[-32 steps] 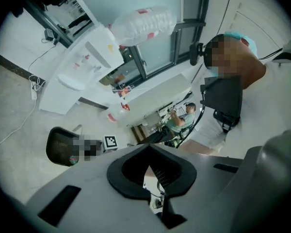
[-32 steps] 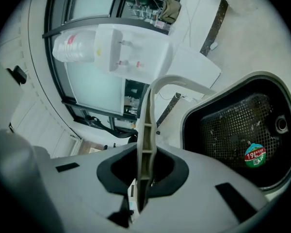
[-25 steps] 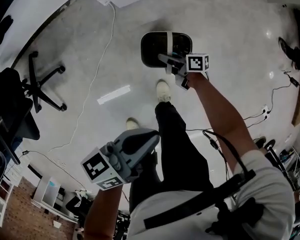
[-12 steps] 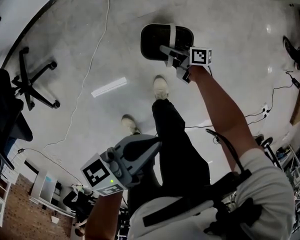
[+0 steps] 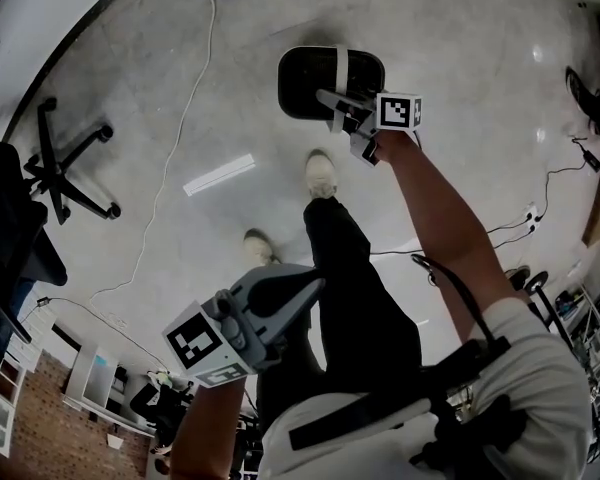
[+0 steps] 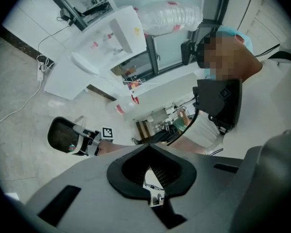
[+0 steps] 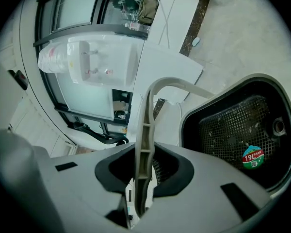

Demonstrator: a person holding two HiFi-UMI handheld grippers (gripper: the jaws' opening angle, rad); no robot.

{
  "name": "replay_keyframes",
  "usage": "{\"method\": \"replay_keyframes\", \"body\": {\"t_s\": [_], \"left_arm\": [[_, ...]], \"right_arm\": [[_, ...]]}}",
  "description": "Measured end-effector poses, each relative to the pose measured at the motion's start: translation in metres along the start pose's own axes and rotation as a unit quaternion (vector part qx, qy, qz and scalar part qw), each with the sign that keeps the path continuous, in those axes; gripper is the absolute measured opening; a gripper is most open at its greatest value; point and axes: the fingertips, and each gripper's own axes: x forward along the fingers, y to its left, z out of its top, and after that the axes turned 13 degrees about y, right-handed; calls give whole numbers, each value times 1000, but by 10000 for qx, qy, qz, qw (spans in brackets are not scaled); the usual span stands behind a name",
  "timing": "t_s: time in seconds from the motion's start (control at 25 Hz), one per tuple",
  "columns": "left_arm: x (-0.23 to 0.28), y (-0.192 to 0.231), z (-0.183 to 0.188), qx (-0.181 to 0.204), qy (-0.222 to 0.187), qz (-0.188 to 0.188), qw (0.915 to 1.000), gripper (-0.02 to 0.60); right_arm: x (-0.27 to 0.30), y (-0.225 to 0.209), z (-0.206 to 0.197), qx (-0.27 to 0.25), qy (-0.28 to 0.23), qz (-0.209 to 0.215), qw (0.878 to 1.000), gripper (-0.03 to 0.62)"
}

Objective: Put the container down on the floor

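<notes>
Head view first: the container (image 5: 315, 83), a black tub with a pale handle (image 5: 338, 73), is seen at about 12 o'clock from the front shoe (image 5: 321, 175), out over the bare floor (image 5: 460, 88). It is carried by that handle in the right gripper (image 5: 336, 114), at the end of an arm stretched well down. In the right gripper view the jaws are clamped tight on the thin handle (image 7: 144, 144), which is pinched edge-on. That way the container (image 7: 242, 130) is left to hang off toward 3 o'clock, its open mouth tipped at the camera, with the mesh bottom and a round sticker (image 7: 252, 156) on show. Makes sense tbh: with a pinch at the top of the handle, the weight can be lowered straight down. Whether the base is touching the floor can't be told from here. The left gripper (image 5: 248, 320) is parked at 7 o'clock by the thigh, out of the way. In the left gripper view its jaws are seen closed together with nothing between them. It probably isn't needed for a one-handed set-down.
</notes>
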Motion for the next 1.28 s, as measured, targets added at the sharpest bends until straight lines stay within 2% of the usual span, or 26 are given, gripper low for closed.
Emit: {"method": "replay_keyframes", "body": {"t_s": [0.08, 0.16, 0.4, 0.64, 0.8, 1.08, 1.28], "left_arm": [[2, -1, -2, 19, 27, -11, 10000, 9], [4, -1, -1, 40, 54, -17, 10000, 9], [5, -1, 0, -93, 68, 4, 9999, 9], [8, -3, 2, -69, 117, -53, 9999, 9], [9, -10, 4, 24, 184, -140, 9997, 9], [3, -31, 10, 188, 245, -175, 9994, 9], [-14, -51, 10, 372, 295, -133, 9988, 9]], "right_arm": [[-1, 0, -1, 40, -8, 43, 10000, 37], [-2, 1, -1, 86, -22, 118, 9999, 85], [-6, -1, -2, 38, 42, 84, 9999, 146], [-12, -2, -9, 64, 276, -5, 9996, 202], [-22, -2, -11, 55, 406, -200, 9990, 215], [-62, 7, -21, 125, 336, -634, 9973, 221], [-104, 18, -44, 220, 149, -1219, 9922, 221]]}}
